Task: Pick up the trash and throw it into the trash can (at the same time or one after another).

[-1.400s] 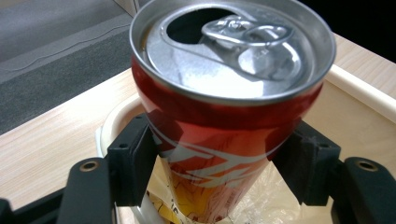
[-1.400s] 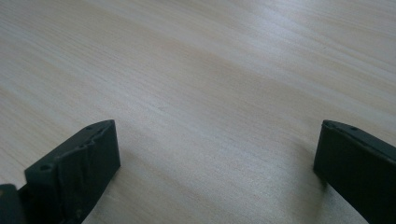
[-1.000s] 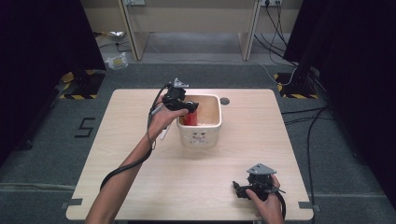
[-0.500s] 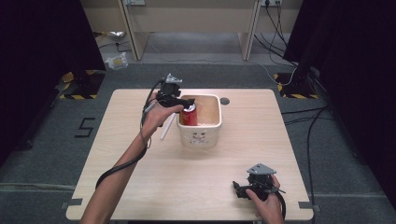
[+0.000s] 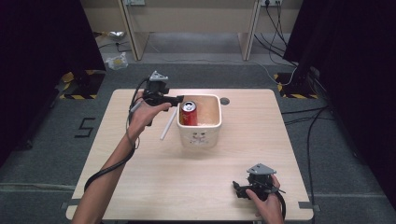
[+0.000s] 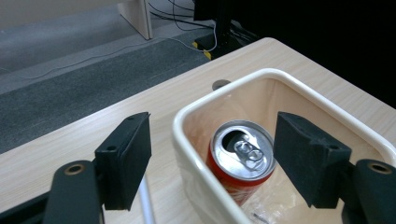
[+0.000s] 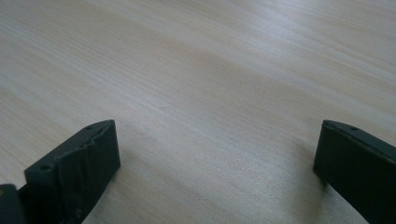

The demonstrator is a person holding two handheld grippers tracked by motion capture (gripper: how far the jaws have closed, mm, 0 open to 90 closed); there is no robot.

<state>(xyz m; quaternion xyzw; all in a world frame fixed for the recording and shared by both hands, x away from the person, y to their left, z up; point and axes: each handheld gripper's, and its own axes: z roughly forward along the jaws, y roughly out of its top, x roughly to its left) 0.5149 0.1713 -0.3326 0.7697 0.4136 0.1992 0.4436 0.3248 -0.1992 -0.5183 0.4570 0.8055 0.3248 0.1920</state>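
Note:
A red soda can (image 5: 189, 112) stands upright in the left end of a cream bin (image 5: 201, 137) at the table's middle. My left gripper (image 5: 179, 99) hovers at the bin's left rim, pointing right at the can. Its jaws have just been opening; in the left gripper view my left gripper (image 6: 214, 158) frames the can (image 6: 240, 156) with both pads clear of it. The bin's rim (image 6: 187, 119) runs under the jaws. My right gripper (image 5: 238, 189) rests near the front right edge, and in its own view my right gripper (image 7: 215, 163) is open over bare wood.
A white tube (image 5: 168, 124) lies on the table just left of the bin, under my left hand; its end (image 6: 147, 205) shows below the left jaw. A round cable hole (image 5: 224, 100) sits behind the bin. Clear plastic lies on the bin floor (image 6: 261, 205).
My left gripper has drawn back to the left and risen, leaving the can standing in the bin. The right hand has stayed still.

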